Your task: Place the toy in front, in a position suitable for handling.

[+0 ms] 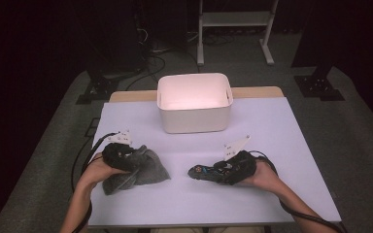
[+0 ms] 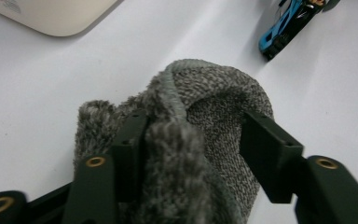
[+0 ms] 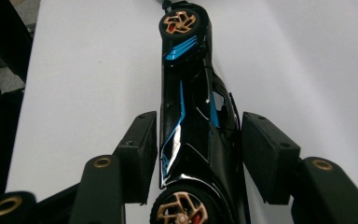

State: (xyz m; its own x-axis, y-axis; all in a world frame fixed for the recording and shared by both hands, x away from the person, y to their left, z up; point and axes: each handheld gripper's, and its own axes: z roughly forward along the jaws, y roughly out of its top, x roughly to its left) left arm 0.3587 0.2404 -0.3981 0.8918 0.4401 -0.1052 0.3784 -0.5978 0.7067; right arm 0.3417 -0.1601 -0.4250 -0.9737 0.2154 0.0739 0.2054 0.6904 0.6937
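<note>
My right gripper [image 3: 196,154] straddles the glossy black toy racing car with blue stripes and bronze wheels [image 3: 193,116], and the car's long axis runs straight out along my jaws, one wheel down between them, the other far ahead. The jaws stand on either side of the body with a slim gap showing at each flank, so they are narrow but not pinched on it. From above, that car [image 1: 206,171] lies on the pale lilac worktop [image 1: 272,131] in front of the white rectangular plastic bin [image 1: 194,103] and a little right of its middle, nose pointing toward my left gripper [image 1: 121,155].

The left gripper [image 2: 193,140] is over the fuzzy grey knitted cloth [image 2: 205,112], in front of the bin and left of it. One jaw is sunk into a fold, the other sits beside the bulge — I cannot tell whether cloth is truly clamped.

The car's underside is hidden from me, and the bin's floor is washed out by glare — contents unreadable.
</note>
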